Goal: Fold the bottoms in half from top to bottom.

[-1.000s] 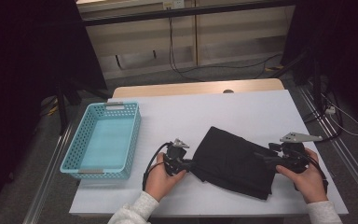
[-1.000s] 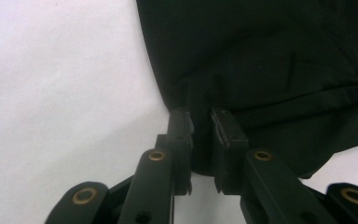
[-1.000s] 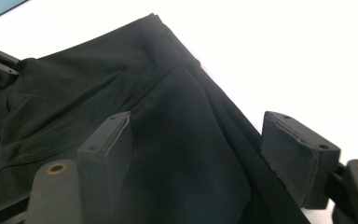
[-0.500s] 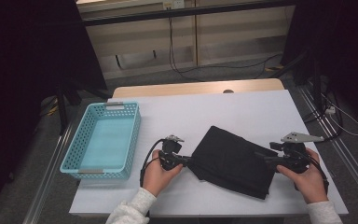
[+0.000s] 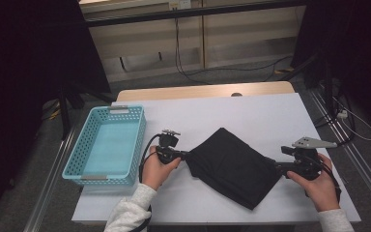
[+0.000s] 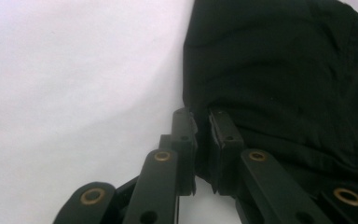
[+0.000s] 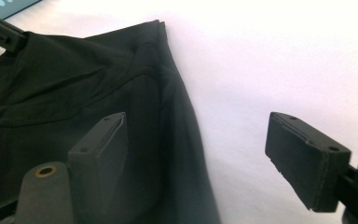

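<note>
I'm pinching the black cloth (image 5: 234, 166) at its left corner with my left gripper (image 6: 203, 135), having just drawn it leftward, while my right gripper (image 7: 196, 154) is gaping.

Black cloth (image 5: 232, 166): matt woven fabric, soft, creased, stitched seams. Surface (image 5: 251, 116): smooth matt white, with a bare wood strip at the far edge. Basket (image 5: 79, 159): turquoise perforated plastic, slight sheen. Left tongs (image 6: 200, 154) and right tongs (image 7: 200, 154): matt black plastic with brass-coloured rivets.
</note>
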Motion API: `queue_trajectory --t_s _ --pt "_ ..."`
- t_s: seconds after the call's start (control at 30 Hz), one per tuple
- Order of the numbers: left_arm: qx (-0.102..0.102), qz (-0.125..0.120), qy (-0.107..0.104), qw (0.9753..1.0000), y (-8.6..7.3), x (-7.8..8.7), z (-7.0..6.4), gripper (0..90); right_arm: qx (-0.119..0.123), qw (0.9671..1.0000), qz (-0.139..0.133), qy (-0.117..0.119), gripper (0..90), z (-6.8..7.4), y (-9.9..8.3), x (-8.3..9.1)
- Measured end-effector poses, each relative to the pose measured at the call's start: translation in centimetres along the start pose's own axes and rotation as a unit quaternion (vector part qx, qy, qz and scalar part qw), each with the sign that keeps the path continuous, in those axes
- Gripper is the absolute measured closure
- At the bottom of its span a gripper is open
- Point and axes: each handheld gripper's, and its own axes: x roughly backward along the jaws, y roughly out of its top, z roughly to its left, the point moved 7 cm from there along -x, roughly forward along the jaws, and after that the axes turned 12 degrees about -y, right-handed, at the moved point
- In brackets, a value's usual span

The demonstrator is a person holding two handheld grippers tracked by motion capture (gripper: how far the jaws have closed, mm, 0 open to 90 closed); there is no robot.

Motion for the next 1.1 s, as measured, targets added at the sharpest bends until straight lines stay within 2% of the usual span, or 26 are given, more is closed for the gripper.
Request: queue_trajectory --t_s 0.23,0.3,0.37,0.53,0.93,1.1 --pt "-0.001 0.009 0.008 0.9999 0.8 0.1 1.1 81.5 0.001 1.0 0.003 -0.001 20.9 0.0 -0.1 0.0" --pt "0.005 0.0 0.009 0.9999 1.2 0.2 1.4 81.3 0.001 1.0 0.004 0.0 20.9 0.1 -0.2 0.0" --pt "0.003 0.004 0.012 0.9999 1.5 0.4 1.8 81.2 0.002 1.0 0.003 0.0 20.9 0.1 -0.2 0.0" --pt "0.009 -0.005 0.017 0.9998 2.5 0.6 2.5 80.9 0.002 1.0 0.005 -0.001 20.9 0.0 -0.3 0.0" --pt "0.003 -0.006 0.037 0.9993 4.7 0.9 3.7 81.3 0.004 1.0 0.007 0.001 20.8 0.1 -0.4 0.0" --pt "0.008 -0.009 0.04 0.9991 4.7 0.8 4.2 77.9 0.007 0.9999 0.008 0.004 20.9 0.2 -0.4 0.1"
